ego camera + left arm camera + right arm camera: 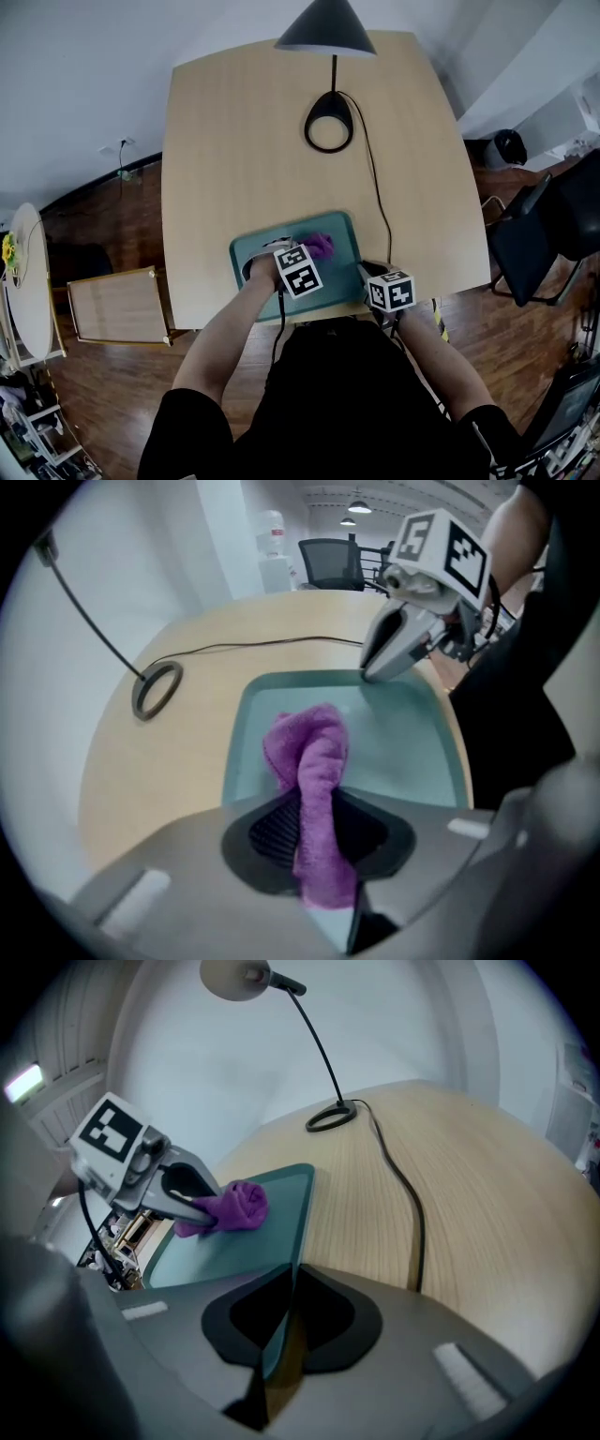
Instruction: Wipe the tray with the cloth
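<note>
Mid-task, wiping underway. L gripper (319, 841) is clamping the purple cloth (314, 747), jaws pinching tight on its tail. The bunched end is sticking out past the tips and resting around the middle of the teal tray (403, 747). R gripper (284, 1312) is biting the tray's near rim, steadying it. Coverage so far is hard to judge; prob. edges & corners are left.

The person wears a black top (347, 403) with short sleeves. Each hand has a grey tool. The left gripper (319, 834) and the right gripper (281, 1330) have smooth grey bodies and black pads (277, 829). The left one's pads have little ridges. Each tool has a white cube (298, 270) on top with black square marks. A thin black cable (278, 323) hangs from the left one.
</note>
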The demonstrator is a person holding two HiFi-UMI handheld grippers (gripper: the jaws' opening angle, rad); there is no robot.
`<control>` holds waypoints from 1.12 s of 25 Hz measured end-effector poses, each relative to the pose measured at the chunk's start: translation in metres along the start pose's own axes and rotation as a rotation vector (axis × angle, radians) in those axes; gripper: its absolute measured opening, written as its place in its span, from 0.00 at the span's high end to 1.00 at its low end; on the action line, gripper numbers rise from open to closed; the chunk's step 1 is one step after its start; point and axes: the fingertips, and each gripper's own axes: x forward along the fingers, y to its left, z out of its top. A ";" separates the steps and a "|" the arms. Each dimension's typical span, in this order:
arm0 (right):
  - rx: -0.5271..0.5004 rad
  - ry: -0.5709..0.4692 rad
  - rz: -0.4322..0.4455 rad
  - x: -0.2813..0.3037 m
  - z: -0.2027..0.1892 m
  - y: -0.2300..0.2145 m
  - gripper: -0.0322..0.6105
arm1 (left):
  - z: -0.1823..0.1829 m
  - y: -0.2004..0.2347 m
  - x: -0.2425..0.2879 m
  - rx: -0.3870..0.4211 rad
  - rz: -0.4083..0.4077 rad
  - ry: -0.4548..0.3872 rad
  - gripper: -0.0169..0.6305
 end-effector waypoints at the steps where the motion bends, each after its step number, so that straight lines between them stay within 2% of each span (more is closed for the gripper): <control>1: 0.000 0.000 0.001 0.000 0.000 0.001 0.91 | -0.003 0.014 0.000 -0.003 0.022 0.009 0.81; 3: -0.002 -0.003 0.003 -0.001 0.000 0.002 0.91 | -0.008 0.040 0.000 -0.013 0.060 0.026 0.81; 5: -0.002 -0.007 0.004 -0.002 0.001 0.002 0.91 | -0.010 0.058 -0.002 -0.051 0.062 0.026 0.81; 8: 0.001 -0.011 0.006 -0.002 0.002 0.002 0.91 | -0.007 0.064 -0.005 -0.115 0.032 0.006 0.81; 10: 0.004 -0.010 0.006 -0.001 0.001 0.002 0.91 | -0.006 0.057 -0.004 -0.107 0.031 0.001 0.81; 16: -0.004 -0.004 0.004 -0.002 0.000 -0.001 0.91 | -0.001 0.007 -0.005 -0.089 0.008 -0.023 0.81; 20: -0.019 -0.001 -0.003 -0.001 -0.001 -0.003 0.91 | -0.004 -0.041 -0.006 -0.028 -0.029 -0.029 0.81; 28: -0.019 0.009 -0.015 -0.001 -0.001 -0.006 0.91 | -0.025 -0.139 -0.018 -0.001 -0.285 -0.023 0.81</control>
